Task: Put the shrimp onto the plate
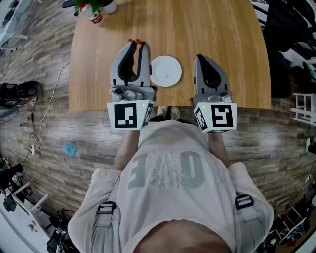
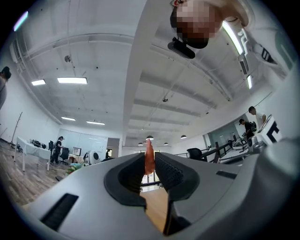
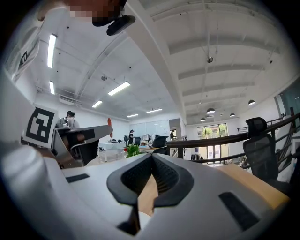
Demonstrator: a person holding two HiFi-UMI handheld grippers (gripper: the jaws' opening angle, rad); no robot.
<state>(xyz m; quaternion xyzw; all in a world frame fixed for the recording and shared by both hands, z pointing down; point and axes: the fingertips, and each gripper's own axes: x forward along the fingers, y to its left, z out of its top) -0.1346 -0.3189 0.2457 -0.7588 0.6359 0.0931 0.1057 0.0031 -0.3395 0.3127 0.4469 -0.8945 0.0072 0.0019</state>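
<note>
An orange shrimp (image 1: 137, 41) sticks out from the tips of my left gripper (image 1: 138, 45), which is shut on it above the wooden table (image 1: 222, 29), just left of the plate. In the left gripper view the shrimp (image 2: 149, 157) stands upright, pinched between the ribbed pads (image 2: 165, 169). The small white plate (image 1: 166, 71) lies empty between the two grippers. To the plate's right my right gripper (image 1: 201, 57) is shut with nothing in it, and its tips (image 3: 151, 156) meet. From the right gripper view the left gripper (image 3: 75, 136) and the shrimp (image 3: 109, 123) show at the left.
A potted plant (image 1: 94, 6) and a small bottle (image 1: 97, 19) stand at the table's far left corner. The table's near edge (image 1: 173, 107) runs just in front of the person's body. Cables and gear lie on the wood floor at the left (image 1: 29, 99), dark chairs at the right (image 1: 291, 44).
</note>
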